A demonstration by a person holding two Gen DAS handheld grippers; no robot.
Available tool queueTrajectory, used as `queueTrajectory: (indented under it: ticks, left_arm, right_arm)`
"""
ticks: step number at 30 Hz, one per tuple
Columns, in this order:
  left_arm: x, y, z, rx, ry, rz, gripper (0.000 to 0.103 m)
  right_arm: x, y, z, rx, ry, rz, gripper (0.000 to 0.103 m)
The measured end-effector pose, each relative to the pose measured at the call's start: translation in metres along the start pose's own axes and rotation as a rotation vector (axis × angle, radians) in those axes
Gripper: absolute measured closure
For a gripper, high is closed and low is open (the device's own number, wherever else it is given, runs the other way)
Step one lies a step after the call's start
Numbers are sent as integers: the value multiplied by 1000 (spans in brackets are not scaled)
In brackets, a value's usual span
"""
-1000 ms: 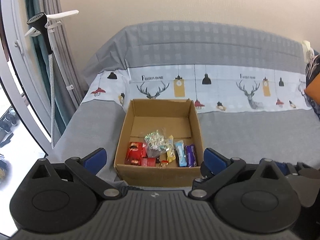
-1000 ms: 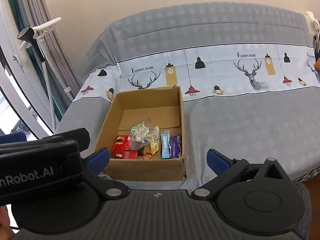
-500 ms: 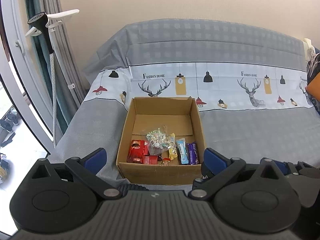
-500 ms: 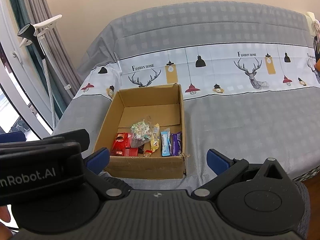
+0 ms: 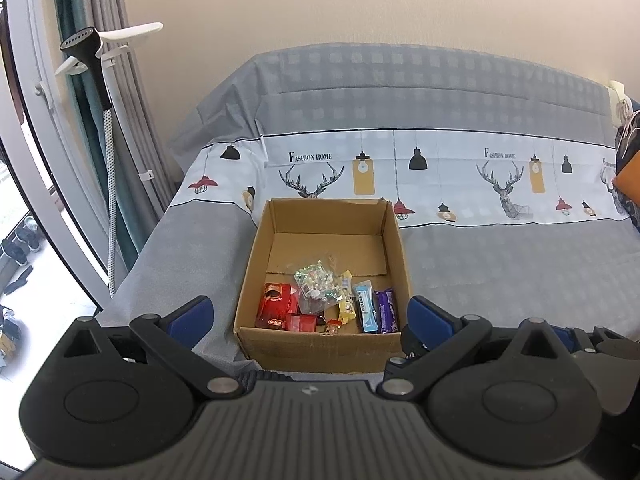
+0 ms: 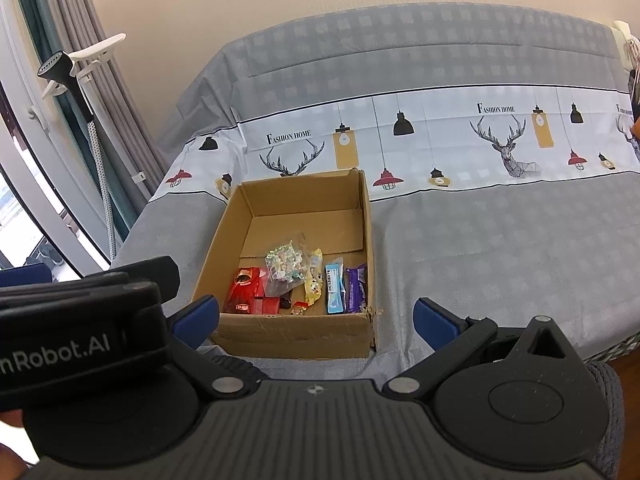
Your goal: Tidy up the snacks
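Observation:
An open cardboard box [image 5: 256,276] [image 6: 370,240] sits on a grey-covered bed. Its near half holds several snacks: a red packet [image 5: 276,306] [image 6: 244,290], a clear bag of sweets [image 5: 316,282] [image 6: 286,262], a yellow wrapper [image 5: 346,304] [image 6: 314,284], a light blue bar [image 5: 366,306] [image 6: 334,288] and a purple bar [image 5: 387,310] [image 6: 357,286]. My left gripper [image 5: 310,316] is open, held back from the box's near wall with nothing between its blue pads. My right gripper [image 6: 316,318] is open too, empty, just short of the box. The left gripper's body [image 6: 80,316] fills the right view's left side.
The bed cover [image 5: 500,264] has a white band printed with deer and lamps. A garment steamer on a stand [image 5: 106,120] and curtains stand left by a glass door. An orange item [image 5: 630,176] lies at the far right edge. The bed's front edge [image 6: 616,350] drops away bottom right.
Both grippers have drawn back and up slightly from the box, which now sits a little lower and farther in view. The snacks have not moved.

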State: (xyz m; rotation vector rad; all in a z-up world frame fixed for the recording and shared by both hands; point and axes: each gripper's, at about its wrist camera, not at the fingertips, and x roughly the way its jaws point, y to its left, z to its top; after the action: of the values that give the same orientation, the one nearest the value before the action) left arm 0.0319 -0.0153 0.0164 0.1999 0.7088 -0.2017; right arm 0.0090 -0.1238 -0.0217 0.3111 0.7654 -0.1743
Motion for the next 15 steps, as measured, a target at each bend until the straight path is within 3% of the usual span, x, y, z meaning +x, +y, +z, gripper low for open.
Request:
queueTrajectory:
  ticks: [15]
  left_arm:
    - [0, -1, -1, 3, 12, 12, 0]
  right_arm:
    - [2, 2, -2, 4, 11, -4, 0]
